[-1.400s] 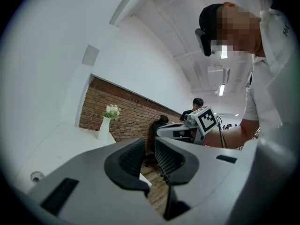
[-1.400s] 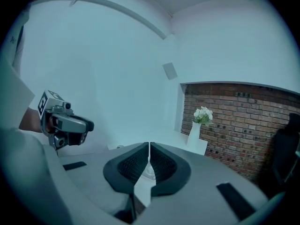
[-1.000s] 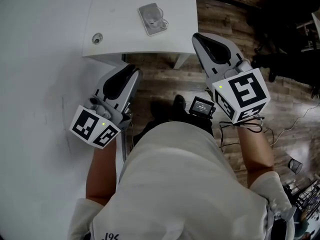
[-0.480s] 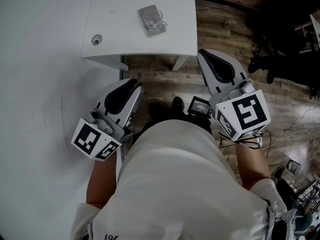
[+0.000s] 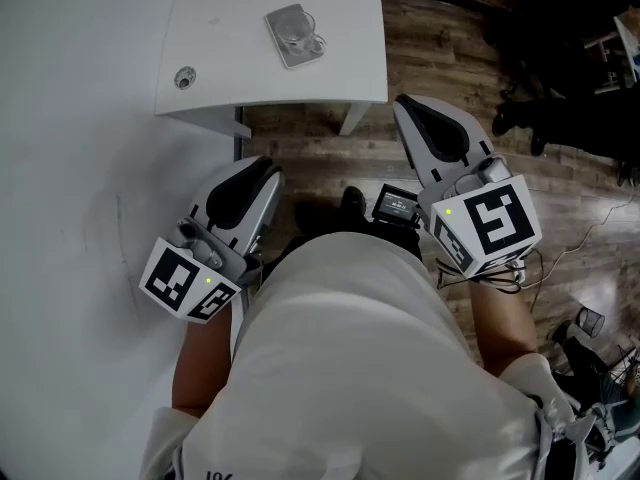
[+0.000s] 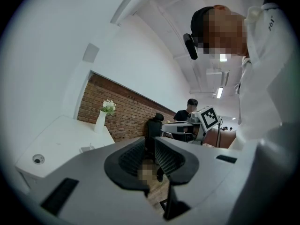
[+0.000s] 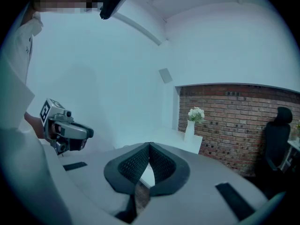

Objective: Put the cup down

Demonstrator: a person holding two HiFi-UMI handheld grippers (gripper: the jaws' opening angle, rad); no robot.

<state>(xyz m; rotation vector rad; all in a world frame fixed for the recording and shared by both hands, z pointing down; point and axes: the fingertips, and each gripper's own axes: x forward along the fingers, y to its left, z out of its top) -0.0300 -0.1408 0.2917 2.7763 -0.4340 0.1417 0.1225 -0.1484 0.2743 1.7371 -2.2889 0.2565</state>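
A clear glass cup (image 5: 297,30) stands on a small grey coaster on the white table (image 5: 340,68), far ahead of both grippers. My left gripper (image 5: 262,166) hangs low beside my body, below the table's front edge. In the left gripper view its jaws (image 6: 150,148) stand a narrow gap apart with nothing between them. My right gripper (image 5: 405,104) is raised over the wooden floor to the right of the table. Its pads (image 7: 140,161) meet at the tips and hold nothing. Neither gripper touches the cup.
A small round fitting (image 5: 184,76) sits in the table's left part. A white vase of flowers (image 7: 190,125) stands on the table before a brick wall (image 7: 234,121). Black chairs and gear (image 5: 560,108) crowd the floor at right. Another person (image 6: 190,111) stands far off.
My right gripper has dropped back toward my body and slightly right. The left gripper has barely shifted. The table and cup have slid a little left and up in the head view.
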